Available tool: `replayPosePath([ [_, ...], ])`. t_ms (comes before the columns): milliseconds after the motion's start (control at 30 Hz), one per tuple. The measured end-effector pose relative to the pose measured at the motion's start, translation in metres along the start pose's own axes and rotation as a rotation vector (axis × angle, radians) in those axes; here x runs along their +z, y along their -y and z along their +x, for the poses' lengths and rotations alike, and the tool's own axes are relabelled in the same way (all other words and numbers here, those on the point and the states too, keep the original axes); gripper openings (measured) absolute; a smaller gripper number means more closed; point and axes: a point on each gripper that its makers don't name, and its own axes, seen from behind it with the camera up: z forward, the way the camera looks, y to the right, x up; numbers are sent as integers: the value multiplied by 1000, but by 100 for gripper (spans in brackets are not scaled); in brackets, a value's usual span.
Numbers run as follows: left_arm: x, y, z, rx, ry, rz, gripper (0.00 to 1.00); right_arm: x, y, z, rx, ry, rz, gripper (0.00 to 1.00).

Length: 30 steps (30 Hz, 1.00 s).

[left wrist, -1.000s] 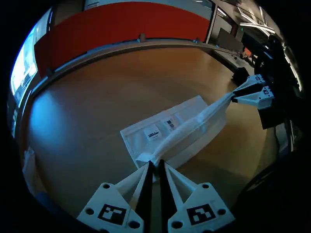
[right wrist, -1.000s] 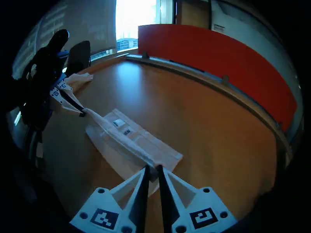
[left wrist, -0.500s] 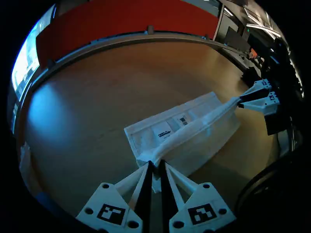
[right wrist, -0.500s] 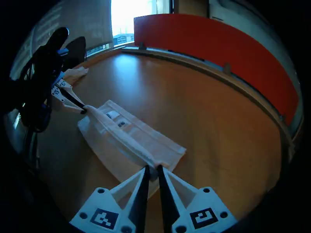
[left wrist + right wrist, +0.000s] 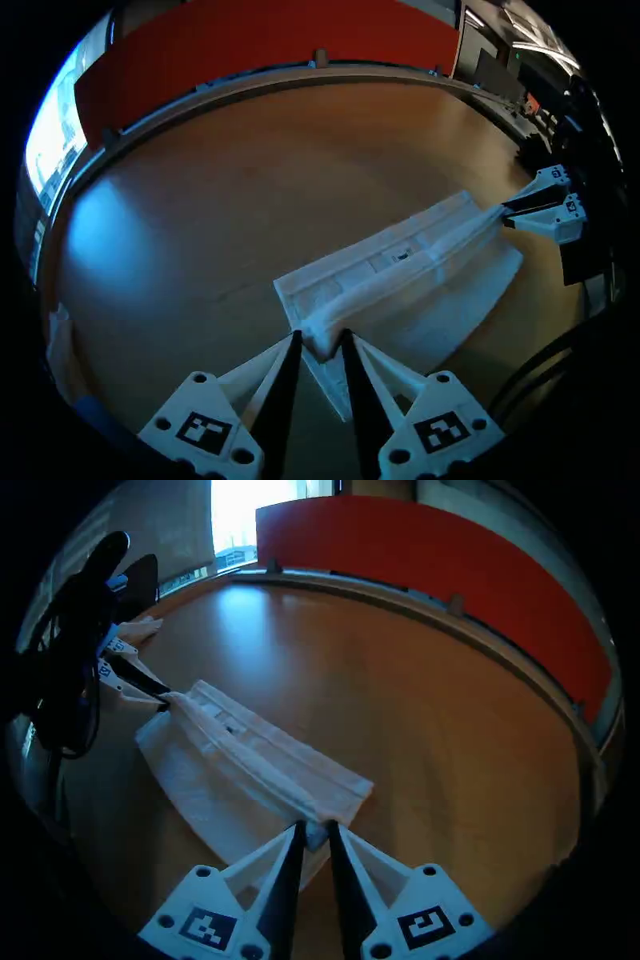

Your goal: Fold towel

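A white towel (image 5: 400,272) lies on the brown wooden table (image 5: 240,160), one long edge lifted into a ridge strung between both grippers. In the left gripper view, my left gripper (image 5: 320,336) pinches the near corner; the cloth fills the gap between its fingers and hangs below them. My right gripper (image 5: 504,218) holds the far corner at the right. In the right gripper view, my right gripper (image 5: 316,832) is shut on the near corner of the towel (image 5: 240,760), and the left gripper (image 5: 166,702) grips the far corner beside a dark-sleeved person.
A red partition (image 5: 240,56) runs along the table's far rim and shows too as the red partition (image 5: 440,552). Another pale cloth (image 5: 140,628) lies near the table's edge behind the left gripper. A dark chair (image 5: 148,580) stands there.
Both grippers carried the lifted edge across the towel, covering its labels. The left gripper's fingers stand a little wider apart than before, with cloth still between them.
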Motion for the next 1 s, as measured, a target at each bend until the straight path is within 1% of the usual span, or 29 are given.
replayPosePath([
  [67,2,2,1,8,0,6,37,2,-2,0,0,1,-7,25],
  [267,4,7,4,28,-5,24,38,6,-9,4,-2,0,-30,32],
  [333,5,9,7,31,-8,32,45,8,-14,6,-2,0,-42,33],
  [467,6,15,11,34,-13,50,48,9,-20,10,-3,-4,-60,35],
  [533,6,17,13,36,-17,57,66,8,-22,13,-6,-9,-67,38],
  [600,5,19,15,39,-22,62,81,6,-24,15,-11,-15,-74,46],
  [667,4,19,16,39,-24,61,89,5,-25,15,-15,-18,-79,55],
  [700,4,19,16,38,-25,61,90,4,-25,15,-16,-19,-81,63],
  [733,3,20,16,36,-24,62,92,4,-25,14,-16,-19,-82,68],
  [800,1,21,15,31,-24,62,92,3,-25,13,-14,-19,-81,73],
  [867,-1,20,14,23,-23,56,92,2,-23,12,-8,-20,-77,82],
  [933,-4,19,14,14,-26,49,92,0,-21,12,-1,-24,-72,84],
  [1000,-7,17,14,5,-32,41,92,-2,-18,11,5,-28,-68,84],
])
